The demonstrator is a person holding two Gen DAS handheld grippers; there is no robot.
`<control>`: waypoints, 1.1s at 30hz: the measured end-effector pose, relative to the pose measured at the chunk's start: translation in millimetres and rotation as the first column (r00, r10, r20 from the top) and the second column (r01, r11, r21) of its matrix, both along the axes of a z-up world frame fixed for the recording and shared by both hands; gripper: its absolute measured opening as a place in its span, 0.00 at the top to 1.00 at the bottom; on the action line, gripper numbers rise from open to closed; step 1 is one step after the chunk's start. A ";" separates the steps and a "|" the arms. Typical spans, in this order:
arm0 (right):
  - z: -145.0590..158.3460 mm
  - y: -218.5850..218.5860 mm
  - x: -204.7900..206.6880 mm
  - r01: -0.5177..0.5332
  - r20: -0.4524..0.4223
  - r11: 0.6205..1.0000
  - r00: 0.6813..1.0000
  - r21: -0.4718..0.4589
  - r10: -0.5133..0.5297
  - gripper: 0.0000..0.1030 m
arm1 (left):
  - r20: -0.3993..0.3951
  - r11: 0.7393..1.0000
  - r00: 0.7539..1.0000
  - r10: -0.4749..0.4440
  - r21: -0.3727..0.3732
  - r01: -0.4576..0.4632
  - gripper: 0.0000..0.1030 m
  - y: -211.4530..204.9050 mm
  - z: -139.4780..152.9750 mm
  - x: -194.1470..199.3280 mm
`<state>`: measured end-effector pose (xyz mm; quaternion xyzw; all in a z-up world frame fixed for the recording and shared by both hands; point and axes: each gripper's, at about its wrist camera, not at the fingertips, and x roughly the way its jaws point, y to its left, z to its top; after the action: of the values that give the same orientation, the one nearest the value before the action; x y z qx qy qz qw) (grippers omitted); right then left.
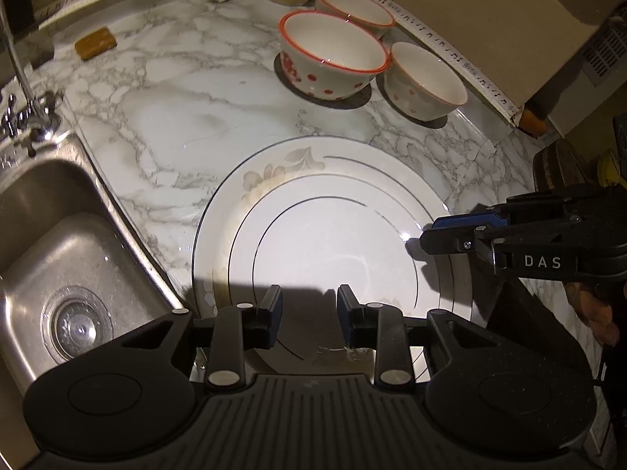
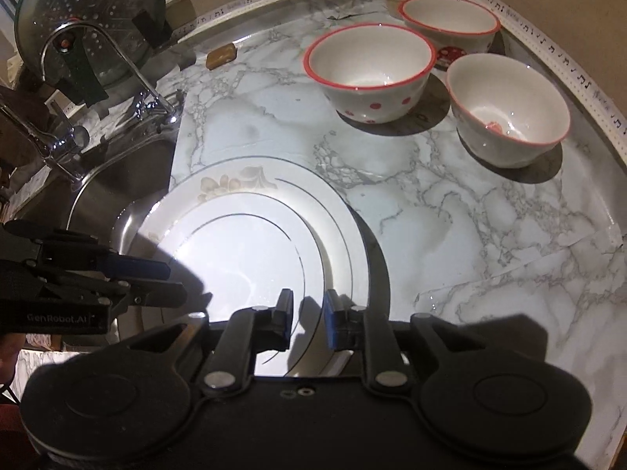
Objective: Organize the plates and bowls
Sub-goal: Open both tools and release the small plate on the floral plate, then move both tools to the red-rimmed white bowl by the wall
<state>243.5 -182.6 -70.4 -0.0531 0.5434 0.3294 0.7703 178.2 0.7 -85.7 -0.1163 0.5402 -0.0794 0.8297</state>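
the big plate [image 1: 325, 243] lies flat on the tabletop [image 1: 188, 117] by the sink [image 1: 51, 243], both tongs, left tongs [image 1: 309, 313] and right tongs [image 2: 307, 319], hang part open over it holding nothing, so next comes stacking the three bowls [image 2: 370, 72].

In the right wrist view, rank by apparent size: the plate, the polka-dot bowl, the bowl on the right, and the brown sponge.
1. plate, though nearest the camera
2. polka-dot bowl and bowl on the right, too alike to rank
3. brown sponge, smallest, but farthest
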 end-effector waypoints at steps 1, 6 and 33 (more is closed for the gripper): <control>2.4 -0.3 0.1 0.001 0.003 1.000 1.000 0.002 -0.001 0.80 | 0.006 1.000 1.000 -0.003 0.005 0.003 0.72 -0.9 3.1 -0.1; 16.2 -1.0 -3.4 0.001 0.035 1.000 0.999 0.010 -0.001 0.74 | 0.041 1.000 0.999 -0.001 0.011 0.001 0.70 -0.3 18.0 -0.1; 76.2 -2.1 20.6 -0.017 0.208 0.999 0.978 0.052 0.006 0.22 | 0.188 0.994 0.981 0.041 0.096 -0.060 0.21 22.6 85.7 38.9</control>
<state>264.1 -184.7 5.8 -0.0696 0.4508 0.3408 0.8221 217.0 23.2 0.0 -0.0799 0.4604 -0.0414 0.8831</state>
